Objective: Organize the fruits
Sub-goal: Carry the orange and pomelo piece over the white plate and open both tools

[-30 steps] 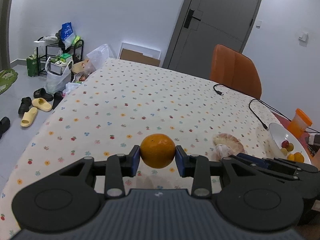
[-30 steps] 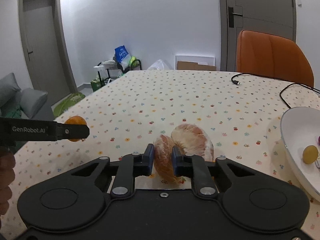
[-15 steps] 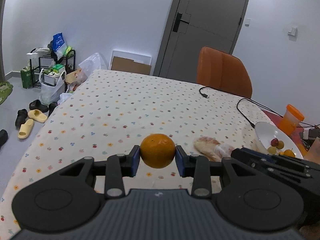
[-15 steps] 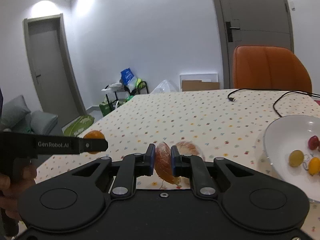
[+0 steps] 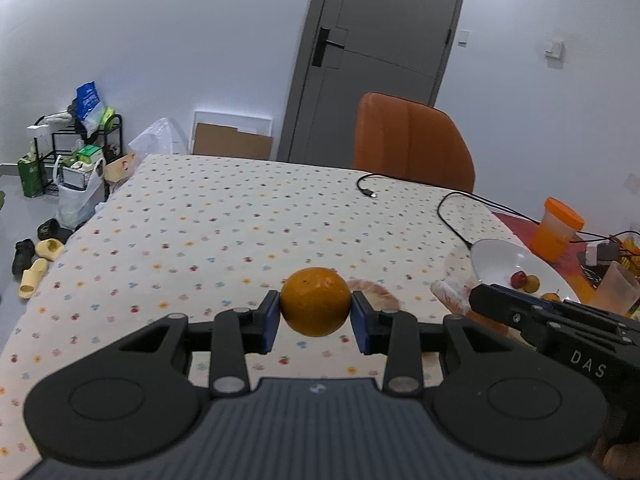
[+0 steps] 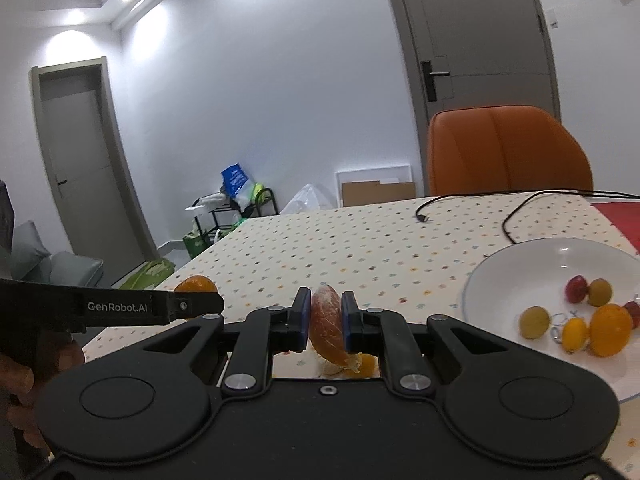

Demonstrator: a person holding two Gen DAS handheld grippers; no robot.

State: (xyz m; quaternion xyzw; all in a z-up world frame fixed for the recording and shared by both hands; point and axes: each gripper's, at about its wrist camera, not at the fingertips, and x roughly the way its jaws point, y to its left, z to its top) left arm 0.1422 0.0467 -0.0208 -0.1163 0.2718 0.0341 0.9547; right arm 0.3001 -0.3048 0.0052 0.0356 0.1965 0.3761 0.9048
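Left tongs (image 5: 315, 320) pinch a round, whole orange fruit with smooth peel (image 5: 315, 301) between the blue pads — held clear above the worktop with the dotted cream cloth (image 5: 224, 232). Fruit is near spherical; no long axis to note.

Right tongs (image 6: 325, 323) pinch a peeled, pale-pink citrus segment cluster (image 6: 327, 326). Its long axis runs roughly vertical, upper end above the pads, lower end hanging below them. Held off the cloth.

Ahead and right of the right tongs: a wide white ceramic bowl (image 6: 516, 258) holding small red, yellow and orange fruits (image 6: 608, 330). Its near-left wall is bare. A second peeled piece on the cloth (image 5: 376, 292) lies just beyond the left tongs, partly hidden by the orange.

Worktop ahead of both tongs is mostly open cloth; a black cable (image 5: 452, 216) loops at the far right, and an orange chair (image 5: 412, 144) stands at the far edge. Left edge of the worktop drops to the floor.
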